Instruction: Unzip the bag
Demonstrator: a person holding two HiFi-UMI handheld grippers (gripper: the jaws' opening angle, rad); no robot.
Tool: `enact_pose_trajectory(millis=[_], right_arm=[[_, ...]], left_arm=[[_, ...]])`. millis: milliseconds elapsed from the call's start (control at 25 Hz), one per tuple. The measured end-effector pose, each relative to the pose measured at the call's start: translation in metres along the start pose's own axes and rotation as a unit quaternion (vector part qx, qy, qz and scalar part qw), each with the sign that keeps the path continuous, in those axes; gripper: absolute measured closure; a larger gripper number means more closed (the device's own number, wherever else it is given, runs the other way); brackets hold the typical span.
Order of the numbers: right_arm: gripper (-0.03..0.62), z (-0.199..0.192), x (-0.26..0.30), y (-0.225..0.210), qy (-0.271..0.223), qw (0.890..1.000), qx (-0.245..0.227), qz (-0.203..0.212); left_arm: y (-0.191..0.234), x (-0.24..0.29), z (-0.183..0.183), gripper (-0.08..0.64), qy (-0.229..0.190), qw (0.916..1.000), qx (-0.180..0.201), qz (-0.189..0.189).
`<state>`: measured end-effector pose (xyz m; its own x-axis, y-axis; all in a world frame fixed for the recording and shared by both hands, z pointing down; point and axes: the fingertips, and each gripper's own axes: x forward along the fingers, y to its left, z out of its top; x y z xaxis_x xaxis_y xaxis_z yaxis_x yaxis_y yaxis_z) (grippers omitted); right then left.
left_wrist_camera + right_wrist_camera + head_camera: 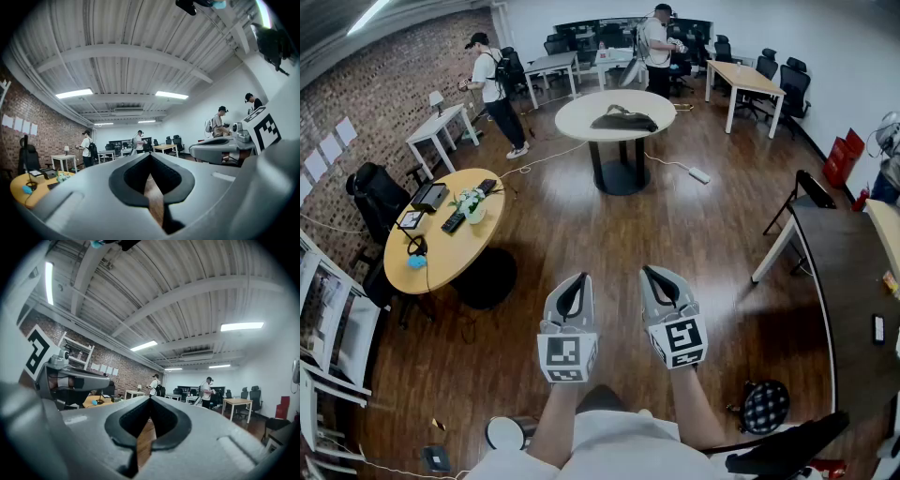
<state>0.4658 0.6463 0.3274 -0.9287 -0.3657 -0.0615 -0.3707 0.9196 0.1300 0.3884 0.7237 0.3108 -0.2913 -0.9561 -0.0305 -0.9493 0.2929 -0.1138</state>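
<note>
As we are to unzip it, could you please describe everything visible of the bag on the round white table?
The bag is dark, seemingly black, soft and slumped low and wide, with a strap or handle looping over its top. It lies alone on the round white table across the room, touching only the tabletop. Its zip is too small to make out.

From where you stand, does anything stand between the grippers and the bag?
Nothing solid. Bare wood floor lies between the left gripper, the right gripper and the bag on the white round table. Only a white cable crosses the floor near the table's base.
</note>
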Motion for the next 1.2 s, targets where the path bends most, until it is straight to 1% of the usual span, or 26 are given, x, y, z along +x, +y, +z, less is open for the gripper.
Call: enact_pose_trajectory(millis=[120,240,360,440,560,680,800,960,1080,1200], right_arm=[[0.601,-0.011,0.023,-0.012,0.012,1.0,-0.003,0.005],[0.601,-0.012,0.053,-0.018,0.003,1.0,-0.021,0.003],[0.601,-0.013,0.088,-0.03,0.013,0.999,-0.042,0.006],[0.601,-0.01,0.108,-0.042,0.014,0.998,-0.055,-0.003],[0.601,-0.006,0.147,-0.065,0.008,0.998,-0.053,-0.039],[0.601,-0.006,0.193,-0.077,0.012,0.996,-0.056,-0.062],[0.601,-0.013,0.236,-0.081,0.02,0.995,-0.058,-0.077],[0.601,-0.031,0.274,-0.085,0.043,0.995,-0.049,-0.078],[0.601,-0.043,0.296,-0.1,0.057,0.994,-0.033,-0.086],[0.601,-0.05,0.329,-0.123,0.055,0.994,-0.027,-0.088]], left_arm=[[0.013,0.026,-0.017,0.543,0.01,0.9999,-0.007,0.009],[0.035,0.06,-0.032,0.543,0.009,0.9998,-0.001,0.019],[0.058,0.11,-0.033,0.545,0.013,0.9995,0.009,0.026],[0.067,0.137,-0.025,0.545,0.008,0.9998,0.012,0.017],[0.086,0.173,-0.015,0.545,-0.013,0.9997,0.02,-0.005],[0.114,0.201,-0.012,0.545,-0.023,0.9994,0.016,-0.022],[0.141,0.228,-0.02,0.545,-0.024,0.9991,0.004,-0.034],[0.168,0.259,-0.04,0.543,-0.018,0.9993,-0.013,-0.029],[0.178,0.287,-0.056,0.543,-0.006,0.9988,-0.026,-0.041],[0.193,0.321,-0.064,0.543,-0.001,0.9987,-0.031,-0.04]])
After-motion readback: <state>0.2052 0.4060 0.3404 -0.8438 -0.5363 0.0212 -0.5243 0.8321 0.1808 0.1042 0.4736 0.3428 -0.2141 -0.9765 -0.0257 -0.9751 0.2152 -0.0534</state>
